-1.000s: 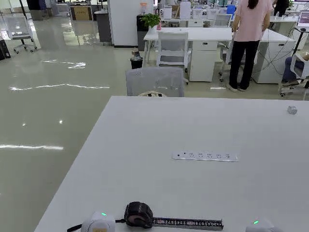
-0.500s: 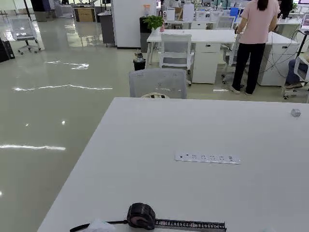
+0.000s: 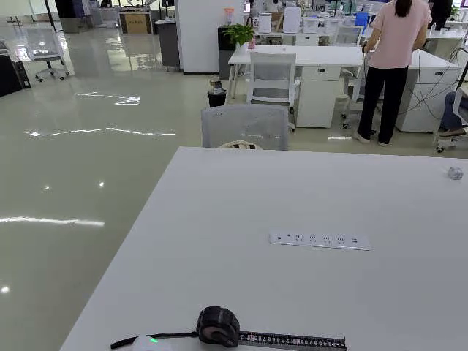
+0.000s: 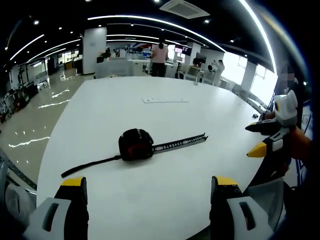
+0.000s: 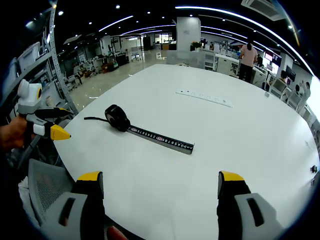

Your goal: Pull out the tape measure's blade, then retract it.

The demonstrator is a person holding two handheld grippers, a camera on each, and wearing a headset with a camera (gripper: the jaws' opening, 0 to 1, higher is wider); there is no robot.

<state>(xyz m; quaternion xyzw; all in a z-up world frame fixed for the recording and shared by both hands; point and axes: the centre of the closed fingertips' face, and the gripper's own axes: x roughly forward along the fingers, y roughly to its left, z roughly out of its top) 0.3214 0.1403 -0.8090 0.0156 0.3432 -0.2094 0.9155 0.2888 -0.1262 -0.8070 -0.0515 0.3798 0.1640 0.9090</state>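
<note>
A black tape measure (image 3: 218, 326) lies near the front edge of the white table (image 3: 307, 190). Its blade (image 3: 292, 340) lies flat, partly drawn out to the right, and its black strap (image 3: 146, 339) trails left. In the left gripper view the tape measure (image 4: 136, 145) sits ahead of my left gripper (image 4: 149, 185), which is open, apart from it and holding nothing. My right gripper (image 5: 160, 177) is open too, off the table's edge, with the blade (image 5: 160, 139) lying well ahead of it. Each gripper shows at the side of the other's view: the right gripper (image 4: 262, 139) and the left gripper (image 5: 52, 127).
A white power strip (image 3: 319, 240) lies mid-table beyond the tape measure. A small clear object (image 3: 455, 173) sits at the far right. A grey chair (image 3: 245, 126) stands at the table's far edge. A person (image 3: 395, 66) stands at the desks behind.
Both grippers have dropped back toward the near edge and mostly left the head view. The tape measure and its drawn-out blade lie as before. The head camera has shifted slightly.
</note>
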